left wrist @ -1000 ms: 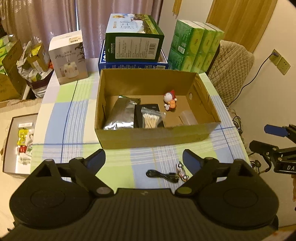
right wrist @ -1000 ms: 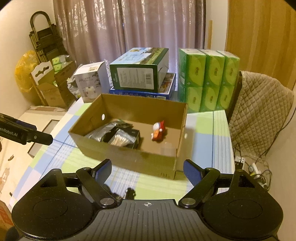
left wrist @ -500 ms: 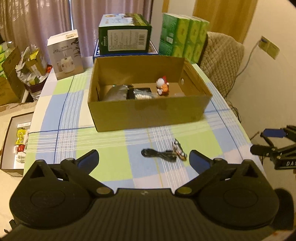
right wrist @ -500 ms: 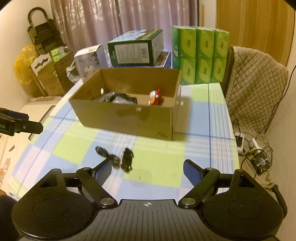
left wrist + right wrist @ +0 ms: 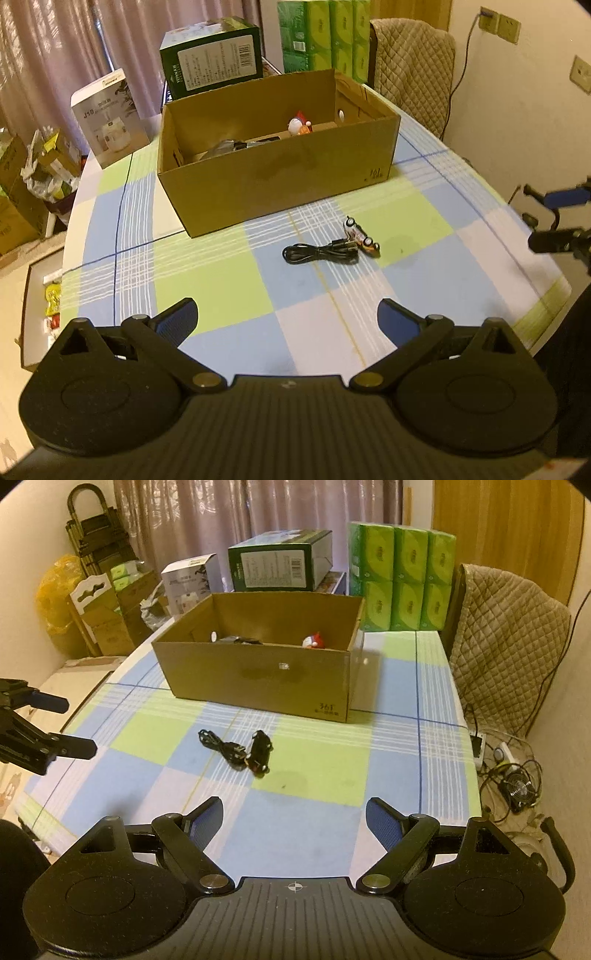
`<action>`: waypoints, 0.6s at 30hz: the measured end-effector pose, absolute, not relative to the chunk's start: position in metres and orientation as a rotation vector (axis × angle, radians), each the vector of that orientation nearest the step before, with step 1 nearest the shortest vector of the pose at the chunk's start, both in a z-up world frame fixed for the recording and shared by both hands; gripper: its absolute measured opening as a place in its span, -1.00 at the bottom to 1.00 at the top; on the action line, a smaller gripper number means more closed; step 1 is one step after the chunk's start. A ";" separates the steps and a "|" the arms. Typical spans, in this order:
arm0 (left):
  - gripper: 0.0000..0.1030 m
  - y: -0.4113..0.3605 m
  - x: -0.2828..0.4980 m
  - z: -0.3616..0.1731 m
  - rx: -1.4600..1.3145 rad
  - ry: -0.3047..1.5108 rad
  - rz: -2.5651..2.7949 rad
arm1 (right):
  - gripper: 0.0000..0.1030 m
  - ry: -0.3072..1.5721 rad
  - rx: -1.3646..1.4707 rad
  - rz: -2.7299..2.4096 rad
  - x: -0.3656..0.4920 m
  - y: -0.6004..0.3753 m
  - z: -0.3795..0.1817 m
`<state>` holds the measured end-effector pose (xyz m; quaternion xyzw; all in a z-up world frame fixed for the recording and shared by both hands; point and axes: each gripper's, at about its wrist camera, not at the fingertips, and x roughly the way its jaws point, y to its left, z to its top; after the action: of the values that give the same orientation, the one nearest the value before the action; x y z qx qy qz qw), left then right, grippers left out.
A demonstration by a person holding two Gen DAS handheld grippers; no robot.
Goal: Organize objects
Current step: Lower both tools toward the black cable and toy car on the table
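Observation:
An open cardboard box [image 5: 280,173] [image 5: 258,675] stands mid-table and holds a silver pouch [image 5: 225,147], a small red-and-white figurine [image 5: 300,126] [image 5: 313,641] and other items. In front of it on the checked cloth lie a coiled black cable [image 5: 320,254] [image 5: 221,746] and a small toy car [image 5: 362,236] [image 5: 259,754], touching each other. My left gripper [image 5: 287,320] is open, hovering near the table's front edge, well short of them. My right gripper [image 5: 294,816] is open too, nothing between its fingers.
Behind the box stand a white product box [image 5: 109,118], a dark green box [image 5: 212,55] on a blue one, and green tissue packs [image 5: 402,581]. A quilted chair [image 5: 506,646] sits at the right. Floor clutter and cartons [image 5: 99,616] lie left; cables and a fan [image 5: 519,786] right.
Both grippers have pulled back and lowered away from the box toward the table's front edge; the cable and toy car now lie farther ahead of the fingers. Both stay open.

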<state>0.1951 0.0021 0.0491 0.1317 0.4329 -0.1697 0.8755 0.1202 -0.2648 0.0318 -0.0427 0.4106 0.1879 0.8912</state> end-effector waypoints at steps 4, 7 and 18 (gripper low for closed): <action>0.92 -0.002 0.198 0.038 0.296 0.910 -0.373 | 0.59 0.842 -0.086 0.404 0.121 -0.262 0.027; 0.87 -0.006 0.201 0.030 0.317 0.923 -0.379 | 0.59 0.837 -0.104 0.421 0.125 -0.257 0.021; 0.59 -0.015 0.223 -0.019 0.432 0.960 -0.456 | 0.59 0.808 -0.239 0.552 0.159 -0.235 -0.019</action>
<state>0.2231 -0.0146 -0.0194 0.2045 0.4539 -0.2156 0.8400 0.1590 -0.2354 -0.0190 -0.1144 0.3870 0.2643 0.8759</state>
